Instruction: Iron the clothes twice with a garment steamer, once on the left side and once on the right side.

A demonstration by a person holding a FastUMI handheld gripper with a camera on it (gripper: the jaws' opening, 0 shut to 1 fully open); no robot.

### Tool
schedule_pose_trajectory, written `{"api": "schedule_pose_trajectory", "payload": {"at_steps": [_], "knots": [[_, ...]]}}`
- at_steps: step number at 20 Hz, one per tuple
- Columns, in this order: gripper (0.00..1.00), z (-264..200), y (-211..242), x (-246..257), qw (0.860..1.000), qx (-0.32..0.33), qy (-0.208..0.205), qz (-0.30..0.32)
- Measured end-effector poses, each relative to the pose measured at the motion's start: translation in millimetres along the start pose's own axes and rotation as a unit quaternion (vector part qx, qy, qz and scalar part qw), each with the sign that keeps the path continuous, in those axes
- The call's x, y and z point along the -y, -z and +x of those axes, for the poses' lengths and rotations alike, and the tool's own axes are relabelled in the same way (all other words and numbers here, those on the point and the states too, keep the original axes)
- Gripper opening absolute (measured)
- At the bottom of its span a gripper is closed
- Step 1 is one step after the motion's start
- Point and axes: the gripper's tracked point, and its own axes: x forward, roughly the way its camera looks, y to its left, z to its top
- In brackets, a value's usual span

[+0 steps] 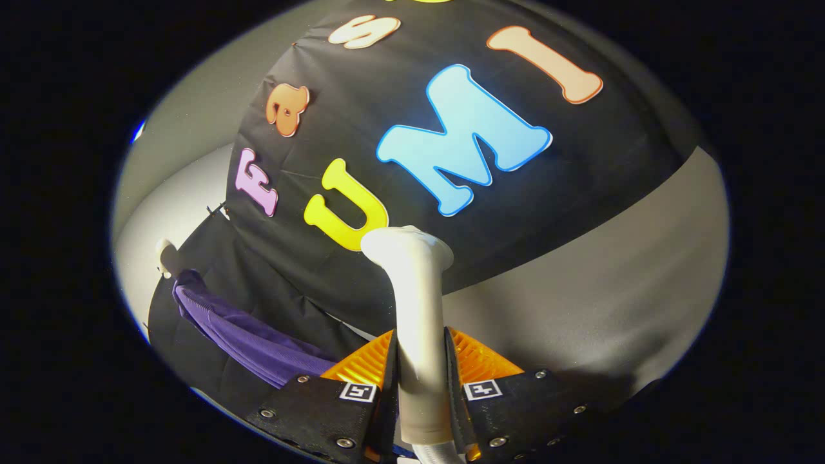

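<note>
Gripper view: gripper (420,380) pinching garment steamer (416,303) by its handle, both fingers pressed on the shaft, one each side. Steamer held between the fingers, standing out ahead of them, head end (407,243) well beyond the tips. Long axis running straight forward along the fingers; head flared and bent slightly over toward the clothes side, steam face itself not readable from this angle. Purple garment (245,335) hanging off to the left of the fingers, against the black cloth wall (451,212), top looped over a pale hook or hanger end (164,252). Steamer head well apart from the fabric, no contact.

Step, judged: steamer in hand, being carried toward the garment; neither pass evidently begun from what shows. Next move calls for swinging left, squaring the head face to the cloth, bringing it near the top of one side, then one run down. Grip looks firm; keep it closed throughout. Hose or cord at bottom barely visible, can't tell routing.
</note>
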Motion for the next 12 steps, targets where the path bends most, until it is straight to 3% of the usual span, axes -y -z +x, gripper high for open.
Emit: {"api": "schedule_pose_trajectory", "payload": {"at_steps": [8, 12], "knots": [[0.35, -80, 36, -63, 0.992, 0.095, 0.016, -0.085], [0.35, -124, 50, -123, 0.983, 0.140, -0.005, -0.122]]}}
